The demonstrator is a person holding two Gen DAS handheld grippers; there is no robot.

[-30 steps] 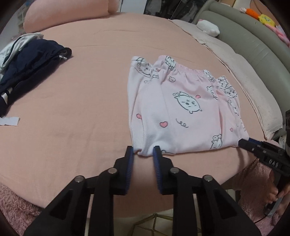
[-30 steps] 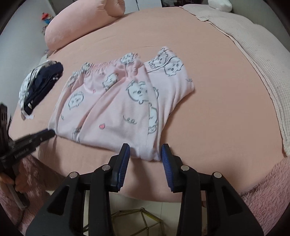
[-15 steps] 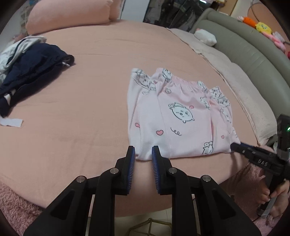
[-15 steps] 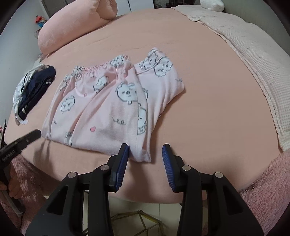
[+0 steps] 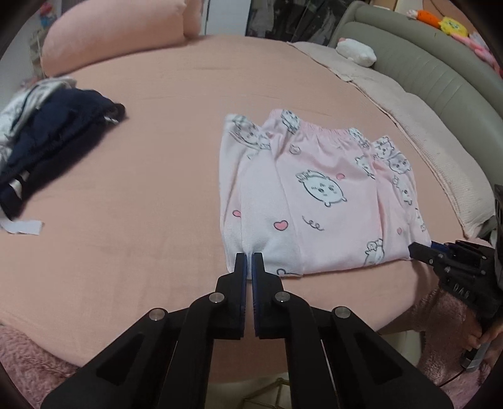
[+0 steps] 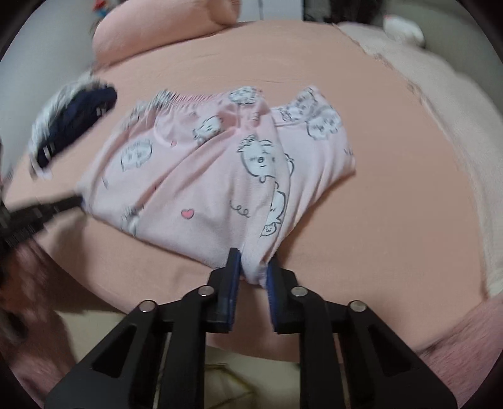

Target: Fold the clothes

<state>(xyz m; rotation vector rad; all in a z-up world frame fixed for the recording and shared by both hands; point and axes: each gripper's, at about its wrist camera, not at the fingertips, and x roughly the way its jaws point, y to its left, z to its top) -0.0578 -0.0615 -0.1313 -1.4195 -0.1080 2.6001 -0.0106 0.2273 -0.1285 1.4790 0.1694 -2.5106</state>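
Folded pink pants [image 5: 314, 195] printed with cartoon animals lie flat on the pink bed sheet [image 5: 141, 204], waistband on the far side. My left gripper [image 5: 250, 256] is shut on their near left corner, a thin fold of hem between its blue pads. In the right wrist view the pants [image 6: 220, 163] are blurred. My right gripper [image 6: 253, 264] is closing on the near right corner, with bunched fabric pressed between its pads. Each gripper shows in the other's view: the right gripper [image 5: 421, 248] at the hem's right end, the left gripper [image 6: 63, 203] at its left end.
A pile of dark navy and white clothes [image 5: 53, 151] lies at the far left of the bed, with a white scrap [image 5: 22, 226] nearer. A pink pillow [image 5: 116, 28] sits at the back. A beige blanket [image 5: 424, 135] and a grey padded backrest [image 5: 440, 72] run along the right.
Both grippers stood open just short of the near hem; now each has closed on a corner of the pants. The fabric bunches at the right gripper, and the right view has shifted.
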